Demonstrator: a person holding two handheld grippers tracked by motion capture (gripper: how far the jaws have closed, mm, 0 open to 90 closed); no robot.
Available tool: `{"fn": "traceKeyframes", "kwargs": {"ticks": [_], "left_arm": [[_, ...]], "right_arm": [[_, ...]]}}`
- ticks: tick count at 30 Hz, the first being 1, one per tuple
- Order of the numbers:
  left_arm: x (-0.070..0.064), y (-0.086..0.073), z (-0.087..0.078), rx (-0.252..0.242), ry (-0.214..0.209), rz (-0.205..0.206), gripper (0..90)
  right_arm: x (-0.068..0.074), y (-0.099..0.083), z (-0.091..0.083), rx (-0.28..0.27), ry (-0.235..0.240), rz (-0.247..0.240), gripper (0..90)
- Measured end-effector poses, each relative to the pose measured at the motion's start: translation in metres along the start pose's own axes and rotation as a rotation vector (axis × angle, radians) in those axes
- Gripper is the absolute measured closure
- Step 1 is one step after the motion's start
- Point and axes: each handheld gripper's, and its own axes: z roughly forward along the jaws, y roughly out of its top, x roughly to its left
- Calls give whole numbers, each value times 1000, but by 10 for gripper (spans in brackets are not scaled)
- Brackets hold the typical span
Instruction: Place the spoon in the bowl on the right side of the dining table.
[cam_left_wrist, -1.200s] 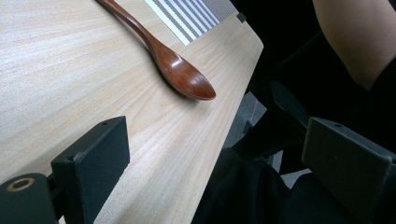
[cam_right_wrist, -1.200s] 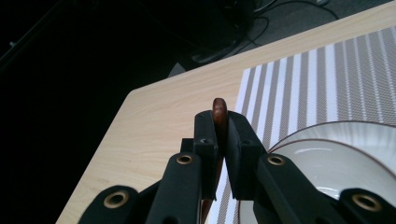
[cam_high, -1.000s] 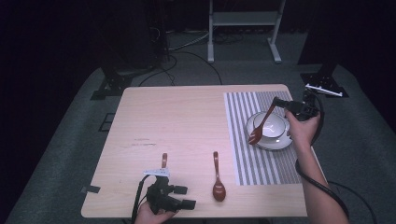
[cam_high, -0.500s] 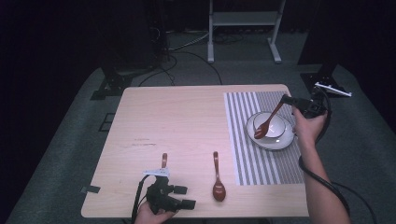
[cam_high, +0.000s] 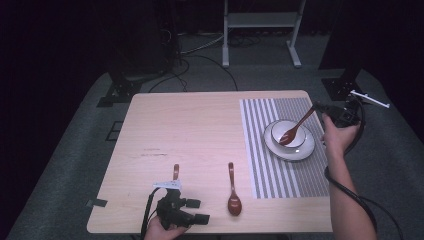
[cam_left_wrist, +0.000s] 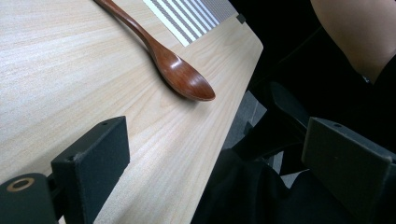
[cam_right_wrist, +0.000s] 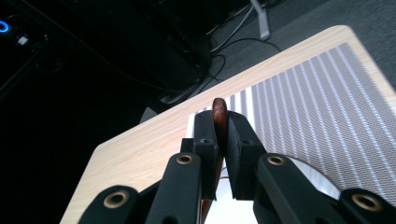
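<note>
A white bowl (cam_high: 292, 131) sits on a white plate (cam_high: 306, 150) on the striped placemat (cam_high: 280, 170). My right gripper (cam_high: 318, 107) (cam_right_wrist: 222, 127) is shut on the handle of a brown wooden spoon (cam_high: 296, 129) (cam_right_wrist: 219, 112). That spoon slants down with its scoop end inside the bowl. A second wooden spoon (cam_high: 233, 192) (cam_left_wrist: 173, 69) lies flat on the table near the front edge. My left gripper (cam_high: 201, 211) (cam_left_wrist: 219, 151) rests to the left of that spoon, open, with nothing between its jaws. A third spoon's handle (cam_high: 176, 172) pokes out beyond it.
The light wooden table (cam_high: 195, 130) has bare room across its middle and left. The front edge (cam_left_wrist: 229, 116) runs close under the left gripper. A metal stand (cam_high: 260, 22) and cables (cam_high: 200, 52) are on the floor behind. The person's right forearm (cam_high: 345, 195) lies along the table's right side.
The right gripper has moved right and away with the spoon. The spoon's scoop end has slid from the bowl's left rim into the bowl. The left gripper has stayed still.
</note>
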Motion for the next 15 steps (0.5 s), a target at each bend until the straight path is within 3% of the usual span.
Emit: {"fn": "traceKeyframes", "kwargs": {"ticks": [15], "left_arm": [[0, 0, 0, -2, 1, -2, 63]], "right_arm": [[-20, -6, -3, -46, -41, 39, 830]]}}
